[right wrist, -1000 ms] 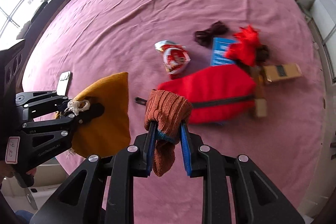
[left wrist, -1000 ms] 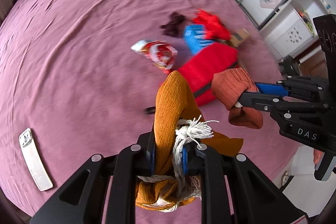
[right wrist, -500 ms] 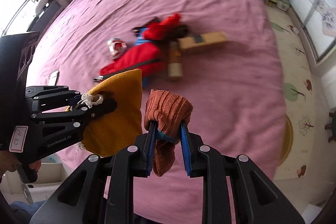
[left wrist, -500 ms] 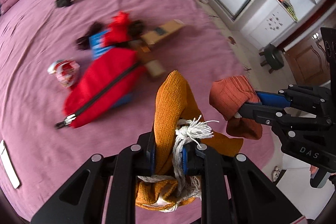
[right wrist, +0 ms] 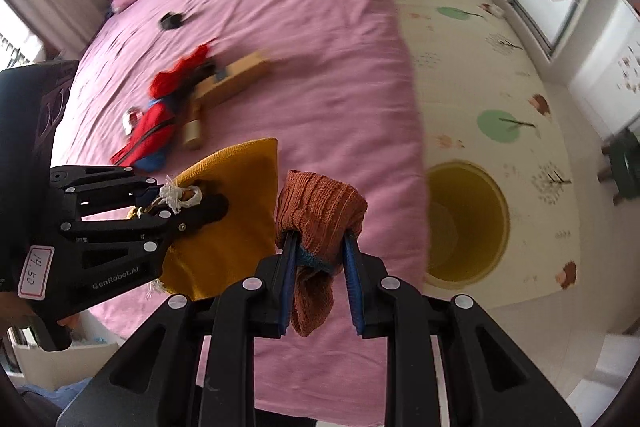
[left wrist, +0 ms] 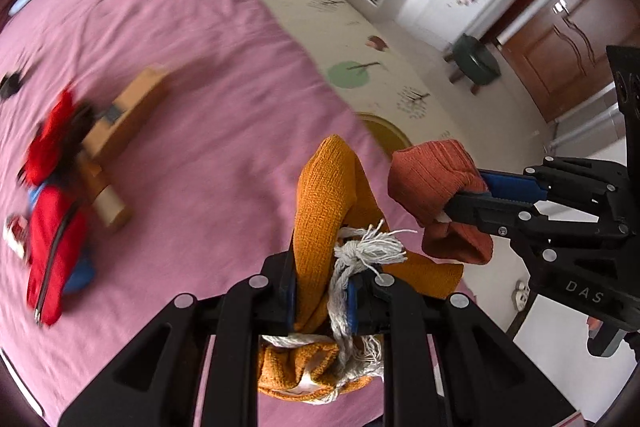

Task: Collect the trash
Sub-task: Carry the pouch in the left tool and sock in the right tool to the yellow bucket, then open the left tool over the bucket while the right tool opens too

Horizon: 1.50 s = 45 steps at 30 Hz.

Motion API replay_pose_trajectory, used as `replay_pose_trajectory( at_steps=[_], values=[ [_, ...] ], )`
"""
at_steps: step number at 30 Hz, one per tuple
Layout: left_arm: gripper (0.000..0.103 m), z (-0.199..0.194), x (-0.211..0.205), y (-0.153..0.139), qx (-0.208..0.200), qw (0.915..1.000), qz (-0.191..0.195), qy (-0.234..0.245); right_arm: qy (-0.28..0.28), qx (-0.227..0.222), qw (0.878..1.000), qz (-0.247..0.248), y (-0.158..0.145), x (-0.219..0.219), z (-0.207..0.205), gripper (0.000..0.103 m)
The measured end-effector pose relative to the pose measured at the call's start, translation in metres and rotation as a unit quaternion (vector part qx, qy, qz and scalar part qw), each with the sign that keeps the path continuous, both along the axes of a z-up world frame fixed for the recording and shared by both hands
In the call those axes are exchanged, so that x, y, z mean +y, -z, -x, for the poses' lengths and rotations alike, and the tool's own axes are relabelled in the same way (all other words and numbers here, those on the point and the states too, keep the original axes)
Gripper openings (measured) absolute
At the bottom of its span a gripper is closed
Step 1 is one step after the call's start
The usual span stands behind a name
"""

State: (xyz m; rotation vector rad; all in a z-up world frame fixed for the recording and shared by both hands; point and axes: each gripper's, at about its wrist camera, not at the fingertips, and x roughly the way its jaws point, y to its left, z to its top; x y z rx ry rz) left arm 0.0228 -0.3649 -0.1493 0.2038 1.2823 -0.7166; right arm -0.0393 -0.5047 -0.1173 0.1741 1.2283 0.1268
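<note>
Here, mustard cloth between left jaws, rust sock between right

Yellow bin mouth open w/ bare floor around; green stool well apart.

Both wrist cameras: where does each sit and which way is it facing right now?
Left wrist: on the left gripper, looking down its fingers over the pink bed; mustard cloth clamped, right gripper at the right edge.
Right wrist: on the right gripper, facing bed edge and yellow bin; rust sock clamped, left gripper at left.
Shared: bed, both cloths, red pouch.
</note>
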Motion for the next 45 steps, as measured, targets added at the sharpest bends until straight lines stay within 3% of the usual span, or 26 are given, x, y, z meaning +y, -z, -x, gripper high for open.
replay_pose_trajectory(
  at_steps=[14, 21, 24, 26, 30, 32, 45],
  values=[
    [0.018, -0.023, -0.146, 0.029, 0.025, 0.995, -0.008, 0.096, 0.111, 0.014, 0.994, -0.005, 0.034, -0.139, -0.004, 0.023],
    [0.018, -0.039, -0.2, 0.042, 0.029, 0.9914, -0.003, 0.128, 0.144, 0.019, 0.989, 0.0, 0.046, -0.184, -0.01, 0.023],
    [0.026, -0.045, -0.218, 0.044, 0.032, 0.9894, 0.008, 0.142, 0.149, 0.02, 0.989, 0.003, 0.049, -0.197, -0.013, 0.026],
    [0.039, -0.047, -0.228, 0.045, 0.026, 0.9882, 0.006, 0.151, 0.155, 0.019, 0.988, 0.006, 0.05, -0.205, -0.015, 0.029],
    [0.061, -0.052, -0.235, 0.05, 0.027, 0.9881, 0.004, 0.151, 0.166, 0.019, 0.986, 0.014, 0.052, -0.22, -0.019, 0.042],
    [0.069, -0.055, -0.236, 0.051, 0.025, 0.9891, 0.004, 0.145, 0.169, 0.019, 0.985, 0.015, 0.053, -0.225, -0.021, 0.043],
    [0.069, -0.061, -0.21, 0.037, 0.013, 0.9921, 0.009, 0.125, 0.13, 0.003, 0.991, 0.001, 0.039, -0.199, -0.037, 0.043]
  ],
)
